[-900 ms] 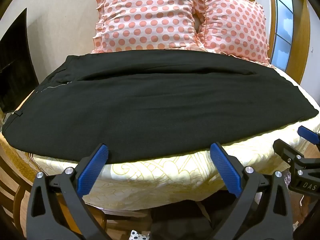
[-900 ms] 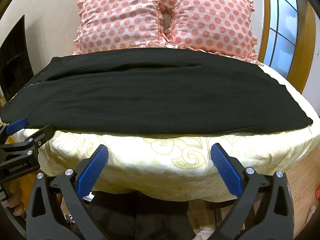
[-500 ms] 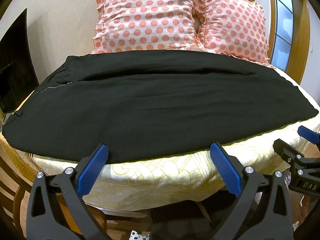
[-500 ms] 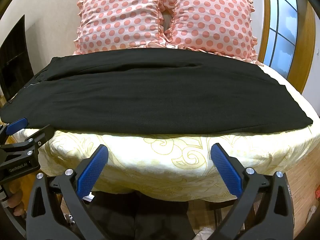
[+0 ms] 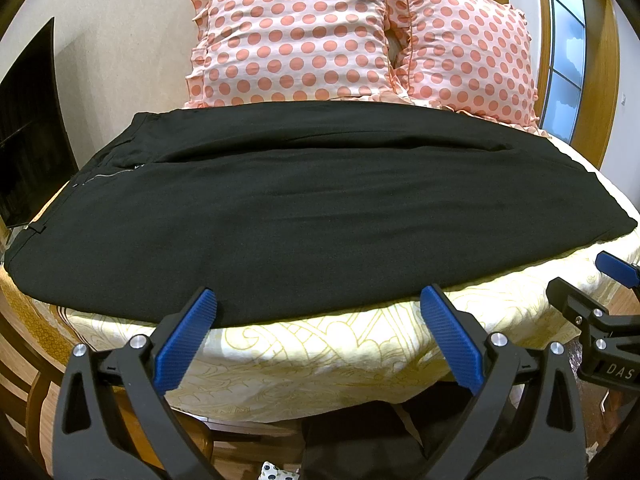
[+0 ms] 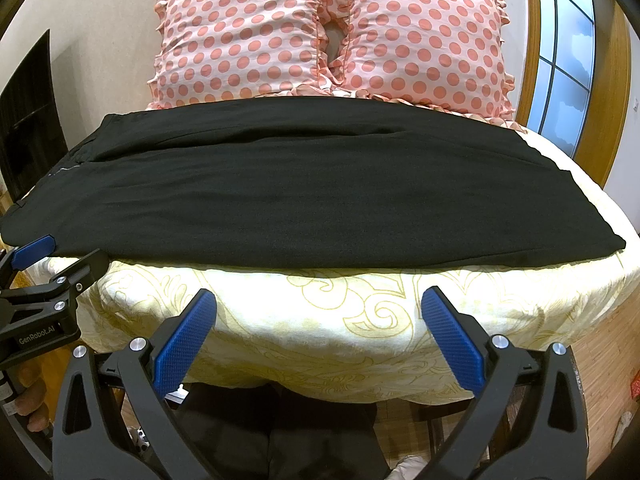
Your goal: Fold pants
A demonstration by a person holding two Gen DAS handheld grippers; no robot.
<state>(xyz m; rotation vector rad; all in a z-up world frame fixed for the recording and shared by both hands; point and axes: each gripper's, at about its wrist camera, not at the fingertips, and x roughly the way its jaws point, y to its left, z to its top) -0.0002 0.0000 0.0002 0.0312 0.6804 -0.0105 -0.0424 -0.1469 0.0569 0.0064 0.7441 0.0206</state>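
Note:
Black pants (image 5: 300,212) lie flat across the bed, waistband and zipper at the left, leg hems at the right; they show the same way in the right wrist view (image 6: 296,192). My left gripper (image 5: 318,300) is open and empty, its blue pads at the pants' near edge. My right gripper (image 6: 318,300) is open and empty, over the yellow bedspread just short of the pants. Each gripper shows at the edge of the other's view: the right one (image 5: 600,280) and the left one (image 6: 60,252).
The bed has a pale yellow patterned bedspread (image 6: 340,320). Two pink polka-dot pillows (image 5: 296,36) (image 6: 420,36) stand against the wall behind the pants. A dark screen (image 5: 28,120) stands at the left and a wood-framed window (image 6: 568,60) at the right.

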